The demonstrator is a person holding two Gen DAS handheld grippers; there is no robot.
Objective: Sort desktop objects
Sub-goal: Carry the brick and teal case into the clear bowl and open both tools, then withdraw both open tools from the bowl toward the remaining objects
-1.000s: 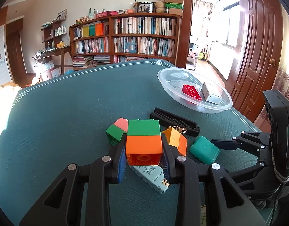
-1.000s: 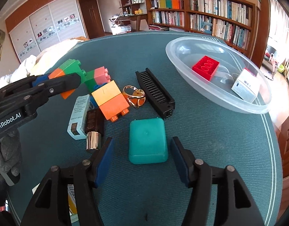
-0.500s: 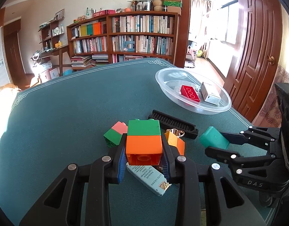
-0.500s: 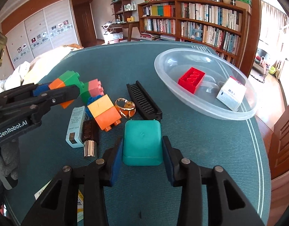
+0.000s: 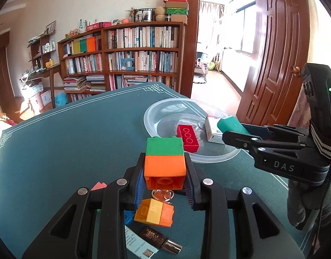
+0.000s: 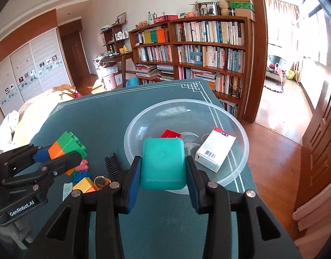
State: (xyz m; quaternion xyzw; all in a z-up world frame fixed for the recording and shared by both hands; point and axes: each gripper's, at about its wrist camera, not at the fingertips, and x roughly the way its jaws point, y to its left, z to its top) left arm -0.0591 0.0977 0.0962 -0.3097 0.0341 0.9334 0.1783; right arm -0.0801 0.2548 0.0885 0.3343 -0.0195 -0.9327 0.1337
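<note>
My left gripper (image 5: 164, 179) is shut on a green-and-orange block stack (image 5: 164, 161) and holds it above the table, just short of the clear plastic bowl (image 5: 156, 112). My right gripper (image 6: 163, 172) is shut on a teal box (image 6: 163, 161) and holds it over the bowl's near rim (image 6: 241, 168). In the bowl lie a red brick (image 5: 188, 138) and a white carton (image 6: 215, 149). From the right wrist view the left gripper (image 6: 64, 161) and its stack (image 6: 67, 144) show at the left.
On the green table cloth (image 5: 68, 140) under the left gripper lie a yellow-orange block (image 5: 154, 212), a gold ring (image 5: 162, 194), a dark lipstick tube (image 5: 159, 240) and a pale carton (image 5: 135, 243). A black comb (image 6: 113, 165) lies beside the bowl. A bookcase and a doorway stand behind.
Both grippers have risen and moved toward the bowl. The right gripper closed on the teal box, lifted it off the table and carried it over the bowl's rim.
</note>
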